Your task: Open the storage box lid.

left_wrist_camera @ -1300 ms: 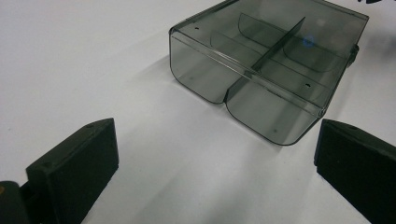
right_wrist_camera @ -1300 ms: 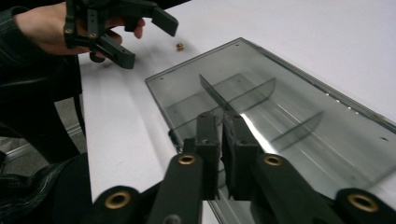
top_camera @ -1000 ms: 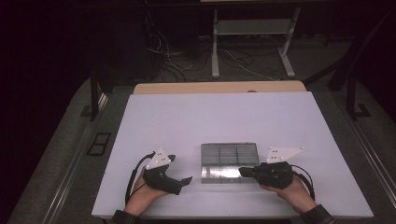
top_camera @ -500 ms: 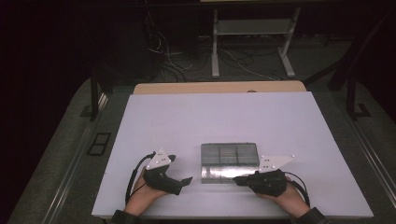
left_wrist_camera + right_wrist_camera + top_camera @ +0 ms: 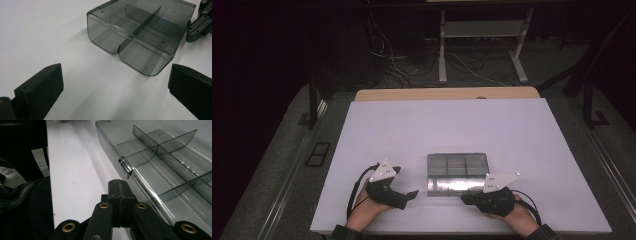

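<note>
Smoky clear plastic compartment box [image 5: 457, 172], lower centre of high view, lid shut. Right gripper [image 5: 119, 195] jaws closed empty, nosed at front latch [image 5: 126, 167], probably to flick it. Left gripper [image 5: 409, 194] jaws wide, beside box, ready to steady.

- I can read no text, label, brand, number or sign from my feeds.
- The clear plastic box [image 5: 140, 32] shows bare walls and dividers to me; a small blue spot on it in the left gripper view is too blurred for me to read as a mark.
- A round embossed patch by the box's latch in the right gripper view may carry a stamp, but I cannot make out any letters.
- The grey plates on the claws in the high view carry only small dark dots, no writing that I can tell.
- The white desk [image 5: 452, 130] bears no print.
</note>
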